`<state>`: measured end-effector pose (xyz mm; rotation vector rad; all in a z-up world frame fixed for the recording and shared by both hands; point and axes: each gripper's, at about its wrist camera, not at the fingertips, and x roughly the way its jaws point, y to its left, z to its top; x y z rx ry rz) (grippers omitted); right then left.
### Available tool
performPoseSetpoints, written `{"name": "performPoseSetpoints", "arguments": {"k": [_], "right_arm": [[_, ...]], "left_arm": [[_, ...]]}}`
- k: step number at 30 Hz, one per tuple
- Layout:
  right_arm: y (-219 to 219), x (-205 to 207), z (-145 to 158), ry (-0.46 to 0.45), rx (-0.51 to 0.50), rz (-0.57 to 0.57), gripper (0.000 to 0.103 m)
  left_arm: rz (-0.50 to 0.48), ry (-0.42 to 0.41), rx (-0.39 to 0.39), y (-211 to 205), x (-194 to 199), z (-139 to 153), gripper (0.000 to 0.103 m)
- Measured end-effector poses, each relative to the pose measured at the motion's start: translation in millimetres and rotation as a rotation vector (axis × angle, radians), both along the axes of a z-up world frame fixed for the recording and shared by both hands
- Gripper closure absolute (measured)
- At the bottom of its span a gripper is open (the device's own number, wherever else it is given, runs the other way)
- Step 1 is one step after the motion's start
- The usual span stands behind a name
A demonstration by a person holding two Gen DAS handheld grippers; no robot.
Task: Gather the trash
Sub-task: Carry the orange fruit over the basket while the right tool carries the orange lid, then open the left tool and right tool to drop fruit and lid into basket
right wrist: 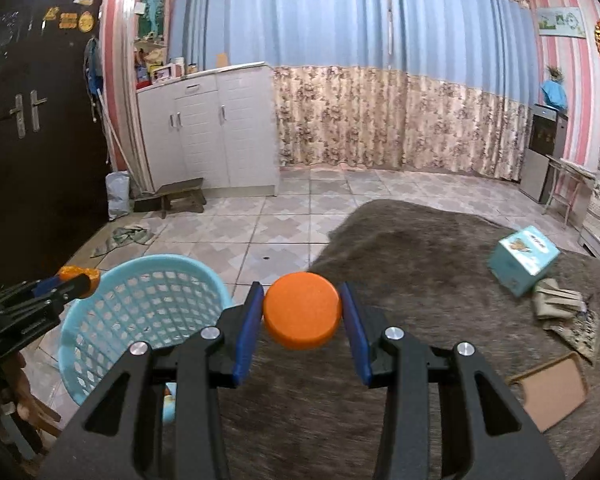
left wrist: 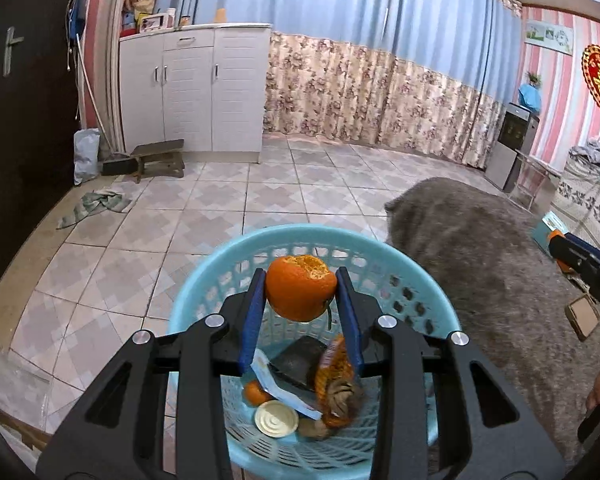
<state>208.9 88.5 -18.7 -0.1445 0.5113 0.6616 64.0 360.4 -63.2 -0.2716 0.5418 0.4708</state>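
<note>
My left gripper (left wrist: 301, 294) is shut on a half-peeled orange (left wrist: 300, 288) and holds it above the light blue basket (left wrist: 424, 280). The basket holds several bits of trash: a round tin lid (left wrist: 276, 418), a black piece, an orange snack wrapper (left wrist: 338, 380), paper. My right gripper (right wrist: 302, 310) is shut on an orange round lid (right wrist: 302, 310) above the grey rug (right wrist: 420, 264), to the right of the basket (right wrist: 100, 280). The left gripper (right wrist: 66, 278) shows at that view's left edge, over the basket rim.
On the rug lie a light blue box (right wrist: 524, 260), crumpled paper and packaging (right wrist: 560, 304) and a brown cardboard piece (right wrist: 552, 392). A white cabinet (right wrist: 212, 132), a small wooden stool (right wrist: 180, 196) and a rag (right wrist: 124, 236) stand on the tiled floor beyond.
</note>
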Motion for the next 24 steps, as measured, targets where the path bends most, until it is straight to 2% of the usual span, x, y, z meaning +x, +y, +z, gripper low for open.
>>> {"name": "performPoseSetpoints", "arguments": {"k": [7, 11, 19, 24], "right_arm": [[51, -12, -18, 0.012, -0.025, 0.057, 0.063], [75, -20, -29, 0.005, -0.05, 0.095, 0.063], [97, -23, -40, 0.017, -0.054, 0.113, 0.063], [101, -23, -42, 0.018, -0.058, 0.115, 0.063]], "left_arm": [[-0.007, 0.021, 0.034, 16, 3, -13, 0.069], [-0.004, 0.013, 0.015, 26, -4, -19, 0.069], [0.01, 0.012, 0.05, 27, -8, -18, 0.064], [0.024, -0.022, 0.051, 28, -13, -10, 0.04]]}}
